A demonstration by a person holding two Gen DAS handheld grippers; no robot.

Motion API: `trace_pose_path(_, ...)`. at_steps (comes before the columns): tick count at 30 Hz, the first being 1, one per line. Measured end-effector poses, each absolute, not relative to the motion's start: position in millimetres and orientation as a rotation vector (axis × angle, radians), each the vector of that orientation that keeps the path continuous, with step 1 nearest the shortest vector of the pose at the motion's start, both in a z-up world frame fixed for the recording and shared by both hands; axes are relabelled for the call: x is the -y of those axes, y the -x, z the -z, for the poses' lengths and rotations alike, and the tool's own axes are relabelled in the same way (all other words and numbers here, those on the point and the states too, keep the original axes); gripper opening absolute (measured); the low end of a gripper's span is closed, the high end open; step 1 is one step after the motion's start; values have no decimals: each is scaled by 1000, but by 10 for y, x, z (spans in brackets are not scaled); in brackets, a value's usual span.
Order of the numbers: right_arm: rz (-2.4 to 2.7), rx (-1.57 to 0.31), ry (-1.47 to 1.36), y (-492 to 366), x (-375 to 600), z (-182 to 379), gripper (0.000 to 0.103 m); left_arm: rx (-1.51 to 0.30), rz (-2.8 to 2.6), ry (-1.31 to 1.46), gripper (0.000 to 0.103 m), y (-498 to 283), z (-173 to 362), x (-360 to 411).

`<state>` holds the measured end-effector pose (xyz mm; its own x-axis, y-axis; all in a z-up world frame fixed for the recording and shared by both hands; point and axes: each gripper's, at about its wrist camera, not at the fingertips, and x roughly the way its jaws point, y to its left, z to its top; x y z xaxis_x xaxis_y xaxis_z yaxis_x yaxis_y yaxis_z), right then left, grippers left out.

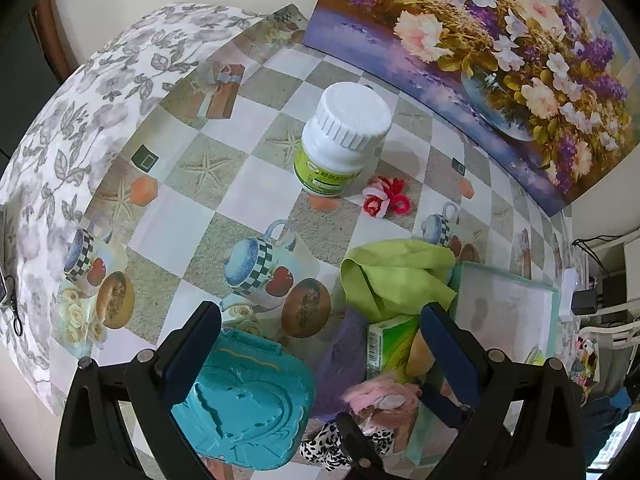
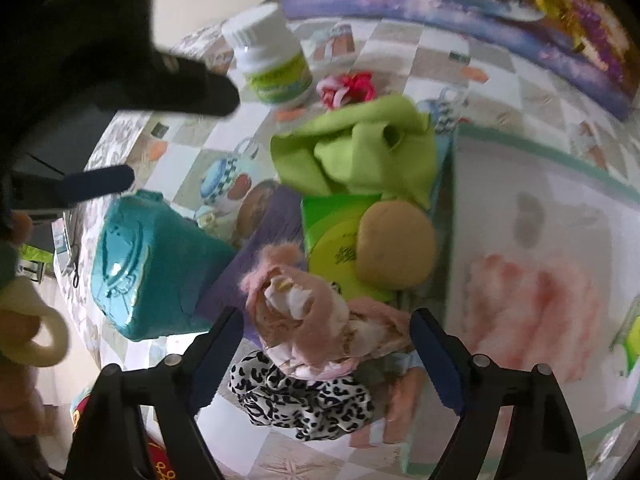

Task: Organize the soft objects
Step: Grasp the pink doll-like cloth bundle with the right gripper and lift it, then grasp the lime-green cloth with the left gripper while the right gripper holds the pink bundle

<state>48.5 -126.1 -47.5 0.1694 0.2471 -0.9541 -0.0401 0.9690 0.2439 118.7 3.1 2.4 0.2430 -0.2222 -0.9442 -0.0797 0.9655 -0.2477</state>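
Both tongs, left [image 1: 320, 344] and right [image 2: 326, 344], gape wide, holding nothing.
The pink plush toy [image 2: 304, 320] looks light and squashy; pinch its bunched middle.

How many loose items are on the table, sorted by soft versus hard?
Soft: 6 — green cloth, tissue pack, sponge, pink fuzzy item, leopard scrunchie, red-pink hair ties
Hard: 2 — white bottle, teal case
Total: 8

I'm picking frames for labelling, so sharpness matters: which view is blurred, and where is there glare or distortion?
Left wrist view: mostly sharp, white bottle crisp, its cap nearly blown out; fisheye bends the painting. Right wrist view: soft throughout, motion-smeared; the bottle label is unreadable, the box washed out at right.
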Motion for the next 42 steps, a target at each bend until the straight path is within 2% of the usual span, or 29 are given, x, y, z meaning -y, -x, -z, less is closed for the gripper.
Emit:
trace_pose_path(3, -208, -1401, -165, -489, 1228, 542, 79, -1330, 100, 274, 100, -1186, -17, -43)
trace_pose_path(6, -205, -1399, -190, -494, 1260, 562, 67, -1329, 102, 278, 100, -1183, -24, -49)
trace_pose_path(8, -195, -1390, -207, -492, 1320, 549, 55, -1327, 103, 281, 100, -1181, -31, -52)
trace_pose_path(14, -189, -1366, -262, -496, 1459, 476, 43, -1325, 104, 298, 100, -1185, -46, -76)
trace_pose_path(25, -122, -1241, -330, -482, 1851, 54, 43, -1308, 116, 294, 100, -1188, -98, -19)
trace_pose_path(37, 189, -1094, -413, -275, 2712, -359, 43, -1299, 207, 163, 99, -1201, -84, 517)
trace_pose_path(42, 267, -1079, -441, -197, 2933, -380, 43, -1265, 233, 132, 93, -1291, -24, 743)
